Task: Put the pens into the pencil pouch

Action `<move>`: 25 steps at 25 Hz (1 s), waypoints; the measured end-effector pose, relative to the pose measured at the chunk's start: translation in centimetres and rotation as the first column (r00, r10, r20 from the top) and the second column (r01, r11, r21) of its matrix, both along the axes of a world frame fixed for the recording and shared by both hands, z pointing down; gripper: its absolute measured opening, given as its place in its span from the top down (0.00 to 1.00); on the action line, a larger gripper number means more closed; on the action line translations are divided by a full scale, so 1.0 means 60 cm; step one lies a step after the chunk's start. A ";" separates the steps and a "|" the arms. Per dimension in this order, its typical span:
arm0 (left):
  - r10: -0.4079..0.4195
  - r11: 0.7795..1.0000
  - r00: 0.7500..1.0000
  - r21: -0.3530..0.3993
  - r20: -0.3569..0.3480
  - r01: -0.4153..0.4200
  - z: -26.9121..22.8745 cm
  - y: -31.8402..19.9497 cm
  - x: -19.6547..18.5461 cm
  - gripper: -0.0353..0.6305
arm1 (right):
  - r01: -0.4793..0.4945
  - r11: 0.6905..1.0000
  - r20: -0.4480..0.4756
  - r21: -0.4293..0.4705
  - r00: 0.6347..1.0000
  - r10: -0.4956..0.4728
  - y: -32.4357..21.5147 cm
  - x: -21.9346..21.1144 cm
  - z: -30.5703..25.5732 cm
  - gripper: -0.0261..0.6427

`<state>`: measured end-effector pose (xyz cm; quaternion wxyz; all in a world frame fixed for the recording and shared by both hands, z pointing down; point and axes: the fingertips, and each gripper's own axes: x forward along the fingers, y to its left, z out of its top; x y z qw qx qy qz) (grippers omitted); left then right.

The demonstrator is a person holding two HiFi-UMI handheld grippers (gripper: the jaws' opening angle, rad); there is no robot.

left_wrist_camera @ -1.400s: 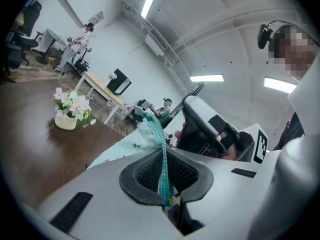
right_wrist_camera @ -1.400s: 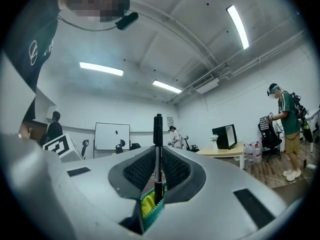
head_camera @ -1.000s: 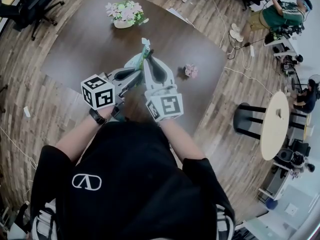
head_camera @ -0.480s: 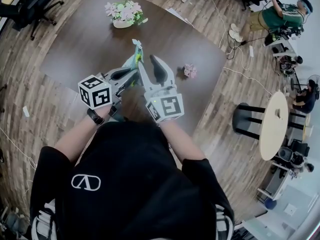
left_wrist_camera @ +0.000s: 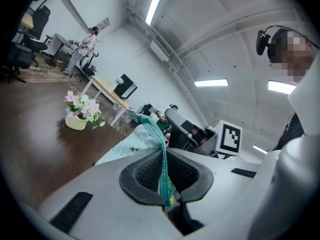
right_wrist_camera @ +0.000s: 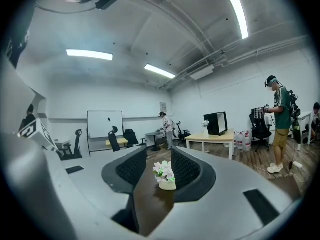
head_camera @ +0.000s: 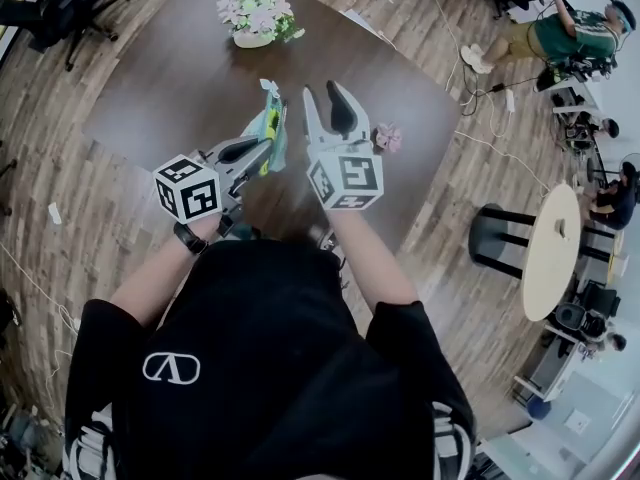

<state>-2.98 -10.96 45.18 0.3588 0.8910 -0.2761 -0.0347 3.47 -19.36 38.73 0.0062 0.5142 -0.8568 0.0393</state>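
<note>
A mint-green pencil pouch (head_camera: 268, 128) hangs above the dark brown table (head_camera: 170, 78), pinched by my left gripper (head_camera: 266, 148), which is shut on it. In the left gripper view the pouch (left_wrist_camera: 131, 143) and its teal mesh edge run between the pads of the left gripper (left_wrist_camera: 167, 184). A bit of yellow shows at the pouch's edge. My right gripper (head_camera: 325, 95) is just right of the pouch and apart from it. Its jaws have just been opening and nothing is between them; the right gripper (right_wrist_camera: 154, 160) frames only the table. No loose pen shows.
A flower pot (head_camera: 255, 20) stands at the table's far side, also in the left gripper view (left_wrist_camera: 80, 115) and the right gripper view (right_wrist_camera: 165, 179). A small pink thing (head_camera: 387, 138) lies near the right edge. A round table (head_camera: 550, 248), a black stool (head_camera: 495, 238) and people stand off right.
My right gripper has left the pouch's top, moved right and opened its jaws. The pouch stays in the left gripper and has shifted slightly left.
</note>
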 end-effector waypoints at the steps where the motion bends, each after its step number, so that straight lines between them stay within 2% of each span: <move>1: -0.006 1.000 1.000 -0.004 -0.002 0.006 0.002 0.003 -0.004 0.92 | -0.009 1.000 -0.017 -0.026 1.000 0.008 -0.014 0.002 0.014 0.73; 4: -0.022 1.000 1.000 -0.017 -0.004 0.022 0.007 0.009 -0.016 0.92 | -0.035 0.992 -0.059 -0.122 0.998 0.028 -0.059 0.007 0.065 0.73; 7: -0.041 0.999 0.999 -0.028 0.000 0.041 0.013 0.015 -0.028 0.92 | -0.051 0.969 -0.090 -0.244 0.996 0.029 -0.099 0.005 0.131 0.73; 10: -0.060 0.997 0.998 -0.040 0.005 0.061 0.020 0.024 -0.039 0.92 | -0.057 0.932 -0.121 -0.359 0.993 0.014 -0.125 -0.005 0.206 0.73; 12: -0.073 0.996 0.997 -0.049 0.005 0.074 0.025 0.030 -0.045 0.92 | -0.061 0.893 -0.136 -0.445 0.991 -0.001 -0.136 -0.011 0.265 0.73; 14: -0.087 0.995 0.996 -0.057 0.005 0.087 0.030 0.033 -0.053 0.92 | -0.075 0.842 -0.146 -0.535 0.989 -0.004 -0.143 -0.015 0.325 0.73; 18: -0.108 0.991 0.994 -0.073 0.011 0.109 0.042 0.040 -0.068 0.92 | -0.114 0.718 -0.151 -0.687 0.988 0.011 -0.142 -0.016 0.438 0.73; 25: -0.140 0.984 0.990 -0.112 0.020 0.141 0.071 0.054 -0.084 0.92 | -0.155 0.489 -0.178 -0.858 0.984 0.001 -0.134 -0.011 0.608 0.73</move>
